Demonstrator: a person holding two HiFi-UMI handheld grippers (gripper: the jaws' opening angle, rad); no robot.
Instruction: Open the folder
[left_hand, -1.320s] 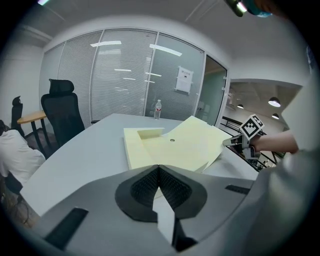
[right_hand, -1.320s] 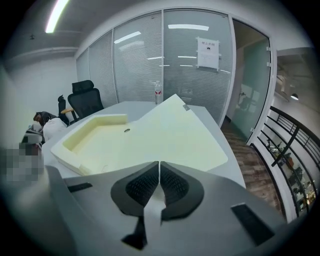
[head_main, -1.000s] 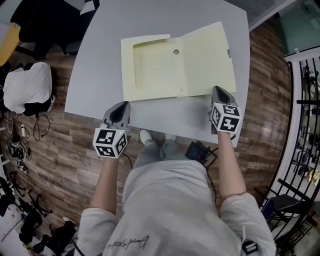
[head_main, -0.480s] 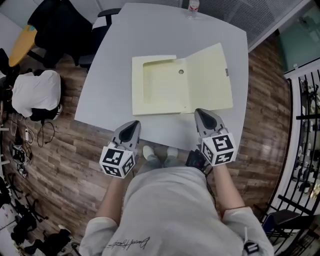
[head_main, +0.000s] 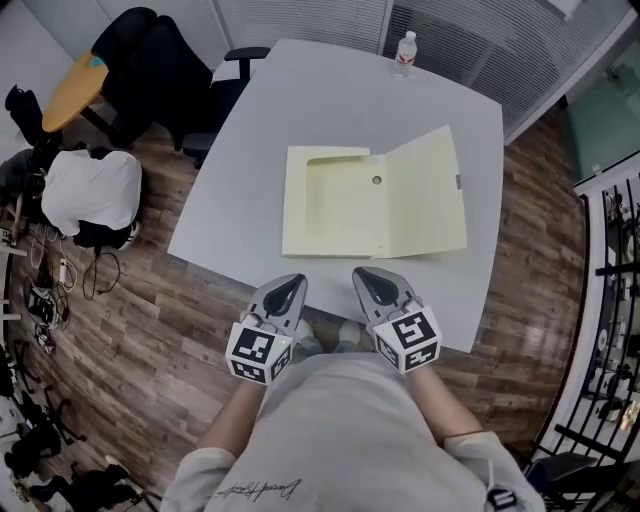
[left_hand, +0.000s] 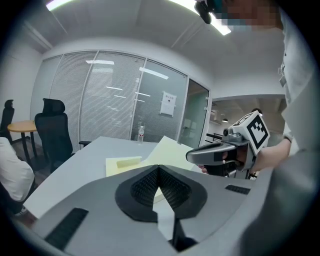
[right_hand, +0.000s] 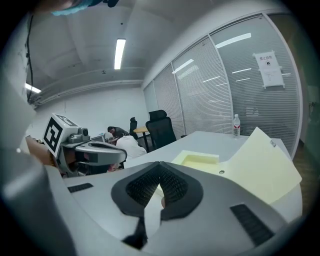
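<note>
The folder (head_main: 375, 205) looked like matt, pale yellow card; the table (head_main: 230, 180) was smooth, matt grey. The floor (head_main: 130, 330) was grained wood plank. The left gripper (head_main: 291, 287) and right gripper (head_main: 366, 277) had matt grey plastic shells with black ribbed pads (left_hand: 145, 186). The bottle (head_main: 404, 50) was clear plastic.

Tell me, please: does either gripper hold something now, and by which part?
Nothing is held. The left gripper and the right gripper have their jaws closed on nothing, apart from the open folder lying on the table.
</note>
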